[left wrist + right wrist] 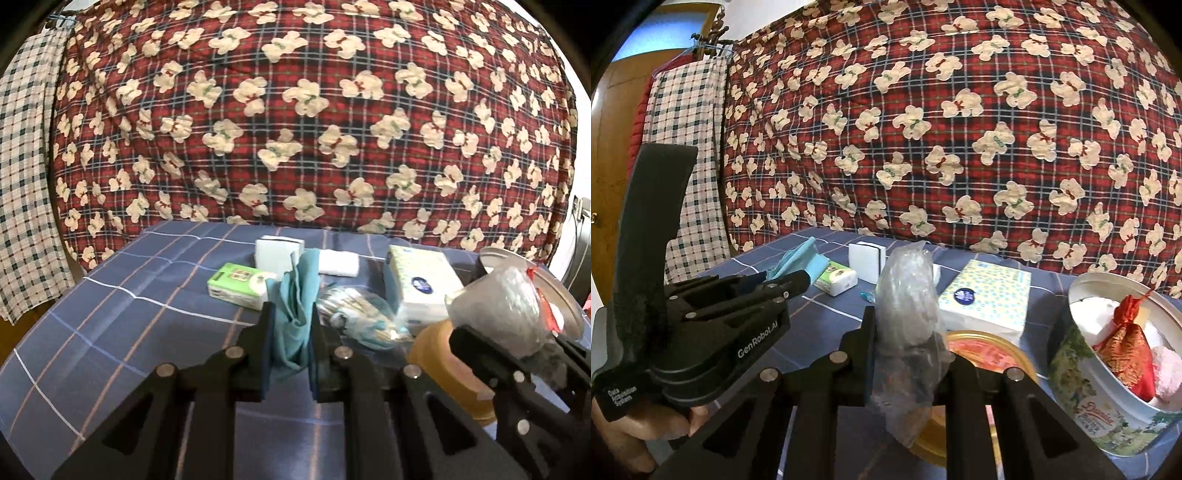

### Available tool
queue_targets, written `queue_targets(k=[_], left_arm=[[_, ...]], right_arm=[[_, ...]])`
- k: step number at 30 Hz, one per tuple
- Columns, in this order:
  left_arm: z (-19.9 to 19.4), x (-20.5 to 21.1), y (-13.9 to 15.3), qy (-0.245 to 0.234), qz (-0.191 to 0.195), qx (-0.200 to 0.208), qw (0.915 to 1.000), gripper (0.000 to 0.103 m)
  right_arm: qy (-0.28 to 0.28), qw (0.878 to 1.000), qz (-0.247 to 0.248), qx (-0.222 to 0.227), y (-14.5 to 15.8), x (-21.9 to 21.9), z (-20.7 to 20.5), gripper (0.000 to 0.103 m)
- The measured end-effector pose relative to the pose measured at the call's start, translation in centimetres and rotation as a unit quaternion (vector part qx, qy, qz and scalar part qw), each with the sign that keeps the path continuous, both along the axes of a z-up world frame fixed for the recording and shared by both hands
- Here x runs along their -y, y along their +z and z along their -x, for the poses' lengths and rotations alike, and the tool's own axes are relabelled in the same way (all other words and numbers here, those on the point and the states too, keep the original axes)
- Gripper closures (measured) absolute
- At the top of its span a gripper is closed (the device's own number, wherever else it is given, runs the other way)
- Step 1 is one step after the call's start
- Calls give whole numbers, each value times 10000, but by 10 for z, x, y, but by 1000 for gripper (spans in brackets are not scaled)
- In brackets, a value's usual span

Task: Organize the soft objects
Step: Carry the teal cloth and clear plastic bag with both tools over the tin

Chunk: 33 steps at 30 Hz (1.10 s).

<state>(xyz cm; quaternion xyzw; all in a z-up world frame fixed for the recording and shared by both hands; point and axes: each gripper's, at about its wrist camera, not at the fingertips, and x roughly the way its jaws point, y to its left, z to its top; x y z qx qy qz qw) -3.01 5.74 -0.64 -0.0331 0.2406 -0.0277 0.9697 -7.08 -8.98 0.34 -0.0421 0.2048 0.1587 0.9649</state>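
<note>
Closest to me were the black linkages of the left gripper (290,317), its jaws drawn narrow on a teal cloth (295,295) that stood bunched between the blue pads and lifted off the blue checked tablecloth (110,295). Beside it the right gripper (908,332) was clamped on a crumpled clear plastic bag (908,291), which rose upright from the jaws; something dark sat in its lower part, though I could not tell what.

Both soft things were held up off the table, and my guess was that they were bound for the round biscuit tin (1071,369) at the right, which stood open and already held a red brocade pouch (1126,343) with something pink and fluffy beside it. The tin's gold lid (990,350) lay just under the right gripper, out of the way of the opening.

Left on the table, well apart from the tin, were a green tissue pack (238,284), a white box (277,253), a small folded white cloth (338,262), a dotted tissue pack (421,284) and a clear packet (362,317) of something pale. A red bear-print quilt (314,110) hung behind it all.
</note>
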Motion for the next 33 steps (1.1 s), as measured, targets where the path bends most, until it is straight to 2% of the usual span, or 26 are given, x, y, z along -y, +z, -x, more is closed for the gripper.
queue_targets(k=[7,33], left_arm=[[3,20,-1,-179,153,-93,9997,90],[20,104,15,-924,-30,28,9957,90]], right_arm=[[-162,9998,-69,20,0,21,6,86],[-979,9947,-279,121,3,116,26,86]])
